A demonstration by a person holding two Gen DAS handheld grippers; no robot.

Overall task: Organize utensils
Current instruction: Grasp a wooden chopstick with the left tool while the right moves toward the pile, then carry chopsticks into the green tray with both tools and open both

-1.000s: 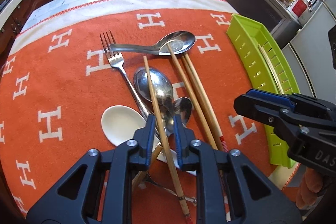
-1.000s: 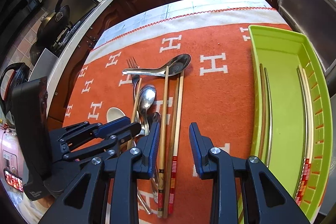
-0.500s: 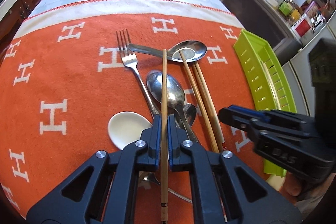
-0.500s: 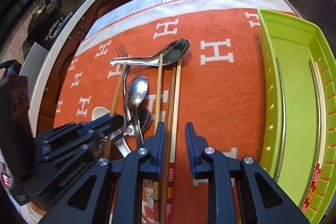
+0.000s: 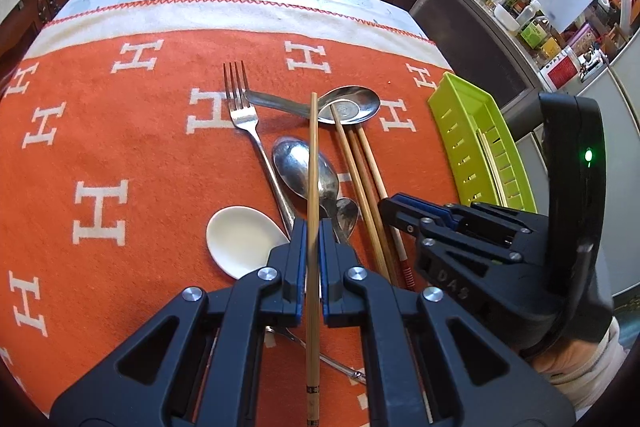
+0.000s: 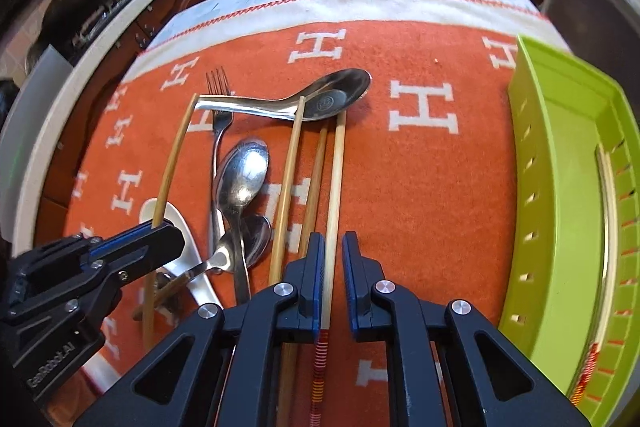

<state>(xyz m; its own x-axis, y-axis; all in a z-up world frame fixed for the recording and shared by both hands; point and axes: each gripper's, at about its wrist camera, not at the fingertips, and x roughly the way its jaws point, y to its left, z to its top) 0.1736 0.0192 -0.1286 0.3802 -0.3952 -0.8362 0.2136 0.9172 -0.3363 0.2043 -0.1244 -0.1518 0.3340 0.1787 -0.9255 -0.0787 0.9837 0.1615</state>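
Inside, the green tray (image 6: 560, 155) holds apparently two chopsticks (image 6: 608, 211).

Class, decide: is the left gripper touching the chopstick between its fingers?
Touching. Left wrist view: left gripper pinches the chopstick, no gap on either side.

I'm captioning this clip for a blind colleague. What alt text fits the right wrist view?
The right gripper, its jaws just closing, straddles a red-banded chopstick lying on an orange cloth. Left of it lie more chopsticks, spoons and a fork; the left gripper holds one chopstick. A green tray sits at right.
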